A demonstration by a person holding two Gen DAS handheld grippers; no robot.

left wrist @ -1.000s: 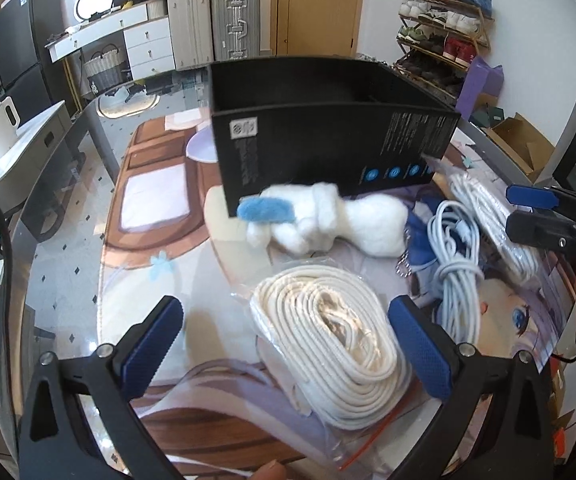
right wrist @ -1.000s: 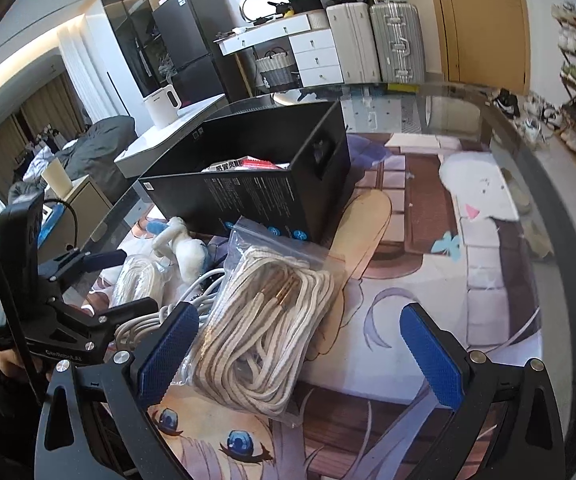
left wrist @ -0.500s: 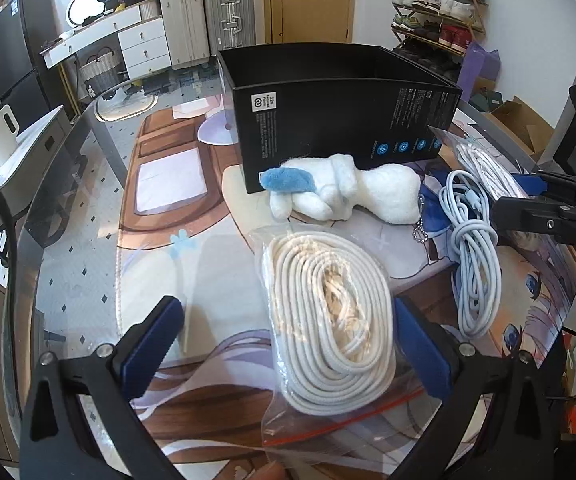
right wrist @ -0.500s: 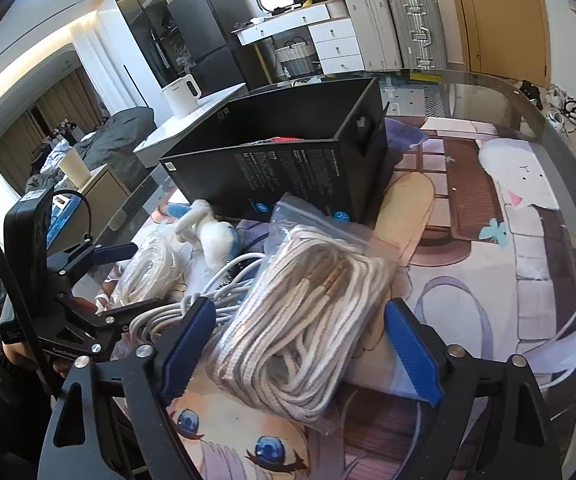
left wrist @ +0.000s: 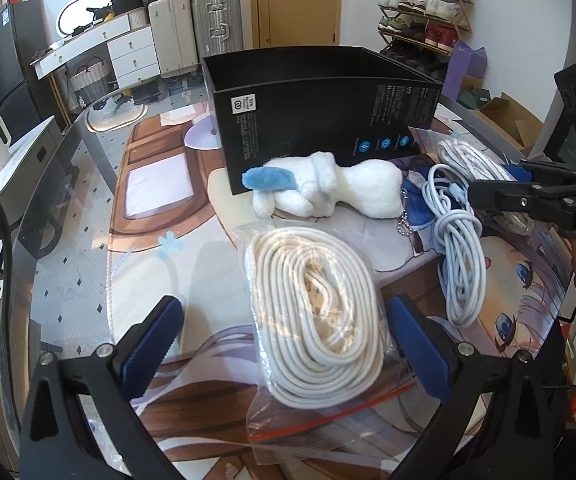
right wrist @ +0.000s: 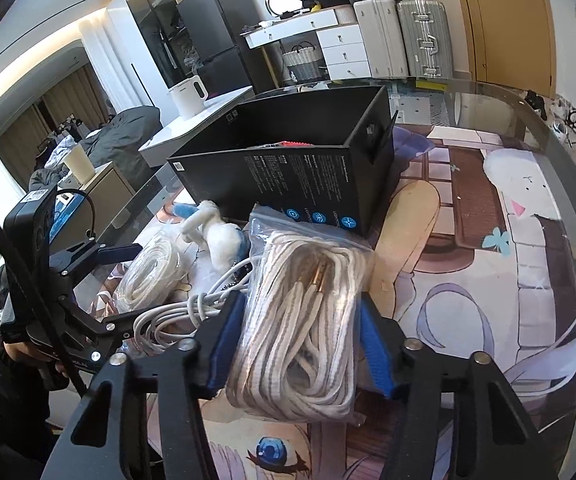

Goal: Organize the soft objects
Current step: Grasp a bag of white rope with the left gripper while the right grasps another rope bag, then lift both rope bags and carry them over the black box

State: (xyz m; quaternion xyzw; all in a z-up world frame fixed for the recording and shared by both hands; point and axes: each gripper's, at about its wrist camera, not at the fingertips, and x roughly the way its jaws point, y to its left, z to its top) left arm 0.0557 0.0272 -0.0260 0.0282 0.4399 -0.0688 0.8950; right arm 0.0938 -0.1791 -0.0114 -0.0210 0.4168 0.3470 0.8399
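Between the right hand-held gripper's [right wrist: 300,344] blue ribbed pads, braided cord [right wrist: 304,320] in glossy clear plastic; beyond, matt black cardboard box [right wrist: 288,176], fuzzy plush [left wrist: 324,192].

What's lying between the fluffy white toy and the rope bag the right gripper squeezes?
In the left wrist view, a loose pale blue cable lies between the plush toy and that bagged rope.

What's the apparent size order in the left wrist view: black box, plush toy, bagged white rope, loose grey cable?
1. black box
2. bagged white rope, nearest the camera, so inflated
3-4. plush toy and loose grey cable: too close to rank.
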